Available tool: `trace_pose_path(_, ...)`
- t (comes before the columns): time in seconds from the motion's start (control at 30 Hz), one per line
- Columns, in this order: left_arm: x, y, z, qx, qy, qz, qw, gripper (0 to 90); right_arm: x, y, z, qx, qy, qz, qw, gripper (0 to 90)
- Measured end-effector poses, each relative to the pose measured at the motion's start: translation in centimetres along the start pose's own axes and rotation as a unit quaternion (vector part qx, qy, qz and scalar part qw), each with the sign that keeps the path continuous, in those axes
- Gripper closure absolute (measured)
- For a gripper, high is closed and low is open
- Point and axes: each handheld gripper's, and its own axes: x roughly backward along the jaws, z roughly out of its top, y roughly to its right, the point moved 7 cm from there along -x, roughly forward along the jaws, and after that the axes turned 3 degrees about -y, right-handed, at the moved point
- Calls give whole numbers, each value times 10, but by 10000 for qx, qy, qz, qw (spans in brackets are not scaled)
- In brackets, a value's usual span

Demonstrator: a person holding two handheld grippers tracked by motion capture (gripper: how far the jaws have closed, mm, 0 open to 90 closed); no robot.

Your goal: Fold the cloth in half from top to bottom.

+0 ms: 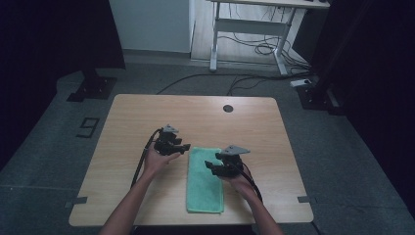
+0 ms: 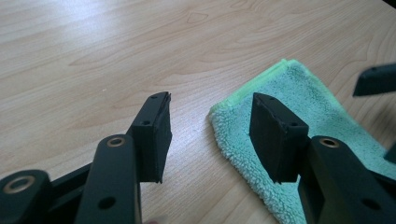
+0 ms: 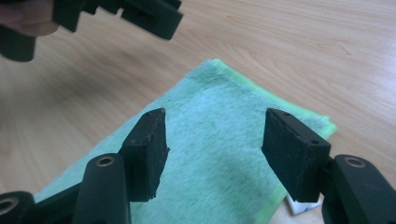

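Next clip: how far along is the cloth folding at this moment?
Done: the green terry cloth lies folded into a narrow strip on the light wooden table. In hand: nothing; the left gripper hovers open over the cloth's corner, and the right gripper hangs open above its middle. Left: possibly another fold across the strip, though that is only a guess.

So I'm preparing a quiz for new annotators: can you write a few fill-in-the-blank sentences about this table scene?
1. The folded terry cloth lying on the light wooden table is ____ in colour.
2. Between the jaws of the left gripper there is ____ held.
3. The jaws of the right gripper stand ____ above the cloth.
4. In the high view, the cloth lies ____ the person's two hands.

Missing words: green; nothing; open; between
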Motion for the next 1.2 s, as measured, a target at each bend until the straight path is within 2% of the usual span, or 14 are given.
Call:
trace_pose_path(0.03,-1,0,0,3,-1,-13,10000,482,-1,2,1,-13,41,3,10000,405)
trace_pose_path(0.2,-6,0,-2,-16,-26,15,10000,482,-10,16,5,-112,-107,-89,9998,403)
trace_pose_path(0.27,-10,1,-2,-13,-41,15,10000,485,-11,21,7,-145,-35,-100,9998,409)
trace_pose_path(0.33,-13,2,-3,-24,-74,6,10000,487,-13,25,8,-180,-132,-144,9996,405)
trace_pose_path(0.53,-25,5,-4,-8,-145,-32,9999,494,-11,39,11,-276,-115,-290,9991,406)
trace_pose_path(0.67,-35,3,-5,28,-215,49,9998,505,-9,47,10,-365,-101,-354,9987,410)
trace_pose_path(0.83,-44,-1,-7,81,-328,177,9993,526,-11,55,8,-449,-131,-420,9980,412)
trace_pose_path(0.93,-47,-3,-9,43,-387,248,9989,529,-13,59,7,-486,-122,-449,9977,419)
trace_pose_path(1.07,-48,-1,-9,37,-383,240,9990,541,-19,63,3,-526,-185,-474,9973,430)
trace_pose_path(1.2,-48,1,-9,16,-411,234,9989,544,-27,64,0,-461,-267,-534,9972,433)
